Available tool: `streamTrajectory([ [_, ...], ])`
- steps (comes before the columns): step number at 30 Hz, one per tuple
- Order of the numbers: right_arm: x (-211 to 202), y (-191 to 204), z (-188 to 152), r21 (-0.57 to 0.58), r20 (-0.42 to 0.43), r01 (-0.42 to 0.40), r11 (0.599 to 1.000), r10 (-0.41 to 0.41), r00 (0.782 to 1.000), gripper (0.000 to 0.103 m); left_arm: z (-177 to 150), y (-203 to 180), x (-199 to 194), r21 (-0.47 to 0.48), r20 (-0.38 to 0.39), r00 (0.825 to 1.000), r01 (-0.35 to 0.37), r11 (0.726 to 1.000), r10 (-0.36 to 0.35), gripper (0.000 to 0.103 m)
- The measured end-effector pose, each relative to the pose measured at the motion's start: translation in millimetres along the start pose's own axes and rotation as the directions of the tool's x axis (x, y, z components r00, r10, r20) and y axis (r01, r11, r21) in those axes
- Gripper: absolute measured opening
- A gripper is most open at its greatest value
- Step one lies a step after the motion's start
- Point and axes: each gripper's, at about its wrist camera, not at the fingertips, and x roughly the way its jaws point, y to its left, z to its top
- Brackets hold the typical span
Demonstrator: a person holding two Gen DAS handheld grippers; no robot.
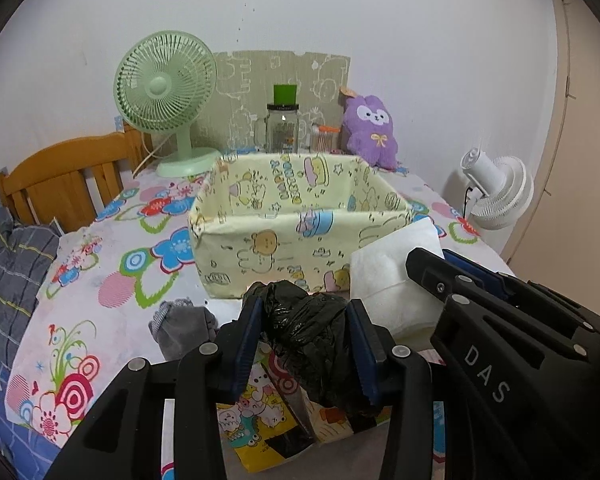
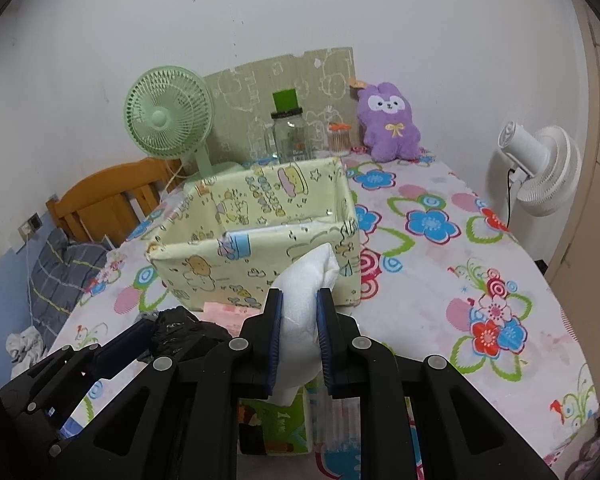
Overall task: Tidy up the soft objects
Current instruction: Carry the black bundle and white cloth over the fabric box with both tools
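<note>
My left gripper (image 1: 306, 344) is shut on a crumpled black plastic bag (image 1: 308, 328), held just in front of the yellow cartoon fabric basket (image 1: 284, 256). My right gripper (image 2: 299, 336) is shut on a folded white cloth (image 2: 306, 280), also in front of the basket (image 2: 204, 272). The basket looks empty inside. The white cloth shows in the left wrist view (image 1: 388, 280), with the right gripper's body beside it. The black bag shows in the right wrist view (image 2: 184, 332). A grey sock (image 1: 184, 328) lies on the flowered sheet left of my left gripper.
A colourful tissue pack (image 1: 268, 428) lies under the grippers. Behind the basket stand a green fan (image 1: 168, 96), a glass jar (image 1: 283, 128) and a purple plush toy (image 1: 372, 132). A white fan (image 2: 540, 168) stands at the right, a wooden headboard (image 1: 60, 184) at the left.
</note>
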Motion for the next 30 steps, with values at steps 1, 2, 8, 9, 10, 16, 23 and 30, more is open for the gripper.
streamTrajectory([
  [1, -2.6, 0.8, 1.5, -0.002, 0.005, -0.002, 1.0, 0.002, 1.0, 0.02, 1.3, -0.4, -2.4, 0.0, 0.005, 1.0, -0.001, 1.0, 0.001, 0.044],
  [2, -5.2, 1.6, 3.2, -0.004, 0.01, -0.003, 1.0, 0.003, 1.0, 0.02, 3.4, -0.9, -5.1, 0.001, 0.01, 1.0, -0.003, 1.0, 0.003, 0.044],
  [8, -19.7, 3.9, 12.3, -0.016, 0.042, -0.005, 1.0, 0.006, 0.999, 0.02, 14.3, -4.7, -16.5, 0.011, 0.036, 0.999, -0.01, 1.0, 0.01, 0.044],
  [9, -21.4, 4.0, 13.8, -0.016, 0.045, -0.003, 1.0, 0.004, 0.999, 0.02, 15.3, -5.5, -17.4, 0.013, 0.039, 0.999, -0.011, 1.0, 0.011, 0.044],
  [10, -22.9, 4.3, 15.4, -0.017, 0.047, -0.003, 1.0, 0.004, 0.999, 0.02, 16.5, -5.9, -18.7, 0.015, 0.041, 0.999, -0.012, 1.0, 0.011, 0.044],
  [16, -31.4, 2.9, 24.8, -0.015, 0.062, -0.006, 1.0, 0.007, 0.998, 0.02, 25.8, -10.1, -26.0, 0.025, 0.061, 0.998, -0.024, 0.999, 0.023, 0.044],
  [23, -38.2, 4.4, 37.4, -0.022, 0.088, -0.006, 1.0, 0.008, 0.996, 0.02, 39.1, -11.8, -29.0, 0.027, 0.083, 0.996, -0.019, 0.999, 0.017, 0.044],
  [30, -33.3, 5.4, 50.5, -0.024, 0.097, -0.006, 1.0, 0.009, 0.995, 0.02, 47.7, -10.3, -25.3, 0.022, 0.09, 0.996, -0.029, 0.999, 0.027, 0.044],
])
